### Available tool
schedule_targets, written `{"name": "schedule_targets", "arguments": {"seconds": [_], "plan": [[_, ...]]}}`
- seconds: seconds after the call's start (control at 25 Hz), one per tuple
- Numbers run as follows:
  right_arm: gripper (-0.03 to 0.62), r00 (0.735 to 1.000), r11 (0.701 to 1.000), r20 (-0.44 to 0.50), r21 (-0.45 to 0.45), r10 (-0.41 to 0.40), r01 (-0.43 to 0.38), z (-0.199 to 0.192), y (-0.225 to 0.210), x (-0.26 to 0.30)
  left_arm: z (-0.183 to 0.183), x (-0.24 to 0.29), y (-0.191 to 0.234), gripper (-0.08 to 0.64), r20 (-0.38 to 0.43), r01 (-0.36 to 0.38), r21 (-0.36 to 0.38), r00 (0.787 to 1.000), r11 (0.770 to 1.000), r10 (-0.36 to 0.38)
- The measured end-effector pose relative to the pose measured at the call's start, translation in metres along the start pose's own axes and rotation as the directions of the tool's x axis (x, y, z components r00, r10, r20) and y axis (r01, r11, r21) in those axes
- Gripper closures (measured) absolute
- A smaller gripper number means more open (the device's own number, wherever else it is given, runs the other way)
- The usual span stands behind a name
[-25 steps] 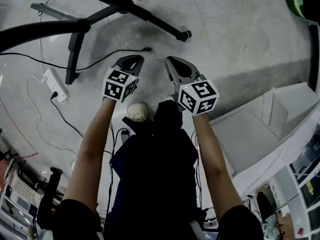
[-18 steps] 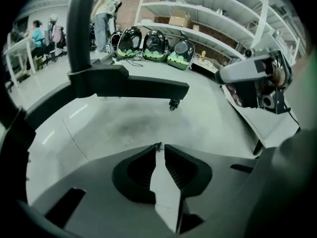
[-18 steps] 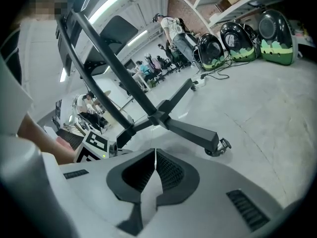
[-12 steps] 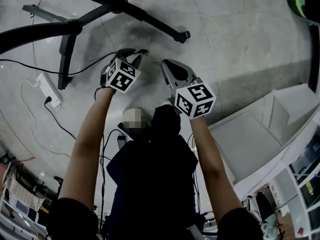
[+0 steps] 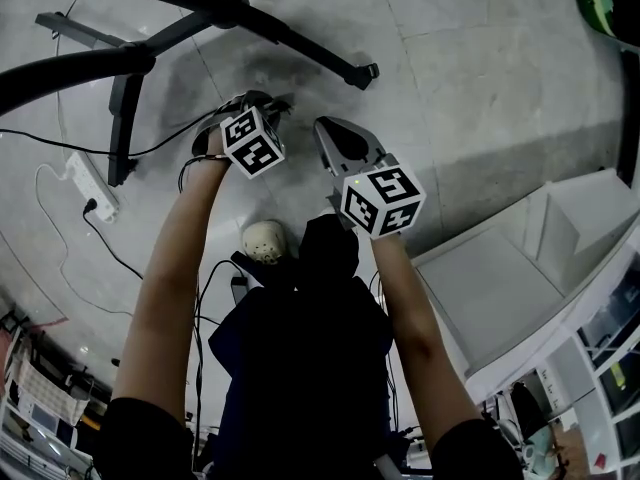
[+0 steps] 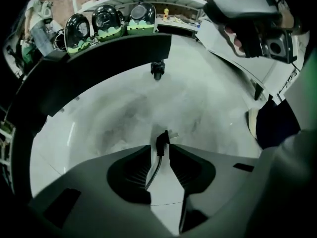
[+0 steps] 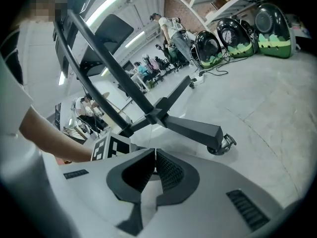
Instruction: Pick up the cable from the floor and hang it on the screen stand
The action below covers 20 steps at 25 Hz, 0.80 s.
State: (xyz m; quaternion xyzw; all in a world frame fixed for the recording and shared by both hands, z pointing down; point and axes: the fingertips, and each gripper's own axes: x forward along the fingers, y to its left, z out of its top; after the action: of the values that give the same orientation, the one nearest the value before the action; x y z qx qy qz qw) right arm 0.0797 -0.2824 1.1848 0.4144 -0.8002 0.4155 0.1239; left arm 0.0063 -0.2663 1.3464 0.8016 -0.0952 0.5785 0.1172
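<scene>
Left hand-held gripper dropped to floor, jaws opening narrowly around cable end; grasp pending. Right hand-held gripper closed, empty.

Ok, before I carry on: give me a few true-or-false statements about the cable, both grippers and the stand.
1. The cable's plug end stands between the jaws of the left gripper. True; those jaws are opening.
2. The right gripper holds the cable. False: its jaws are together with nothing between them.
3. The cable already hangs on the screen stand. False: it lies on the floor by the stand's base.
4. A white power strip lies on the floor at the left of the head view. True.
</scene>
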Motion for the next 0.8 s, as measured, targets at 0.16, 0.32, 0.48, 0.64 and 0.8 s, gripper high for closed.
{"name": "schedule_targets", "arguments": {"seconds": [0.16,0.32,0.48,0.64,0.8], "plan": [[0.568,1.000,1.000,0.017,0.008,0.003,-0.003,0.004,-0.001,-0.002,-0.014,0.019,-0.002,0.443,-0.079,-0.009,0.074,0.997,0.997,0.015],[0.568,1.000,1.000,0.029,0.018,-0.012,0.011,0.006,-0.009,-0.006,-0.011,0.021,-0.002,0.436,-0.085,-0.013,0.085,0.996,0.996,0.020],[0.568,0.999,0.999,0.037,0.043,-0.026,0.024,0.004,-0.012,-0.007,-0.010,0.021,-0.002,0.437,-0.090,-0.038,0.109,0.995,0.993,0.048],[0.568,0.999,0.998,0.034,0.051,-0.024,0.023,0.000,-0.006,-0.007,-0.011,0.022,-0.004,0.505,-0.086,-0.068,0.071,0.993,0.995,0.075],[0.568,0.999,0.998,0.027,0.054,-0.019,0.018,-0.004,-0.001,-0.005,-0.002,0.016,0.000,0.514,-0.018,-0.063,-0.089,0.998,0.994,0.061]]}}
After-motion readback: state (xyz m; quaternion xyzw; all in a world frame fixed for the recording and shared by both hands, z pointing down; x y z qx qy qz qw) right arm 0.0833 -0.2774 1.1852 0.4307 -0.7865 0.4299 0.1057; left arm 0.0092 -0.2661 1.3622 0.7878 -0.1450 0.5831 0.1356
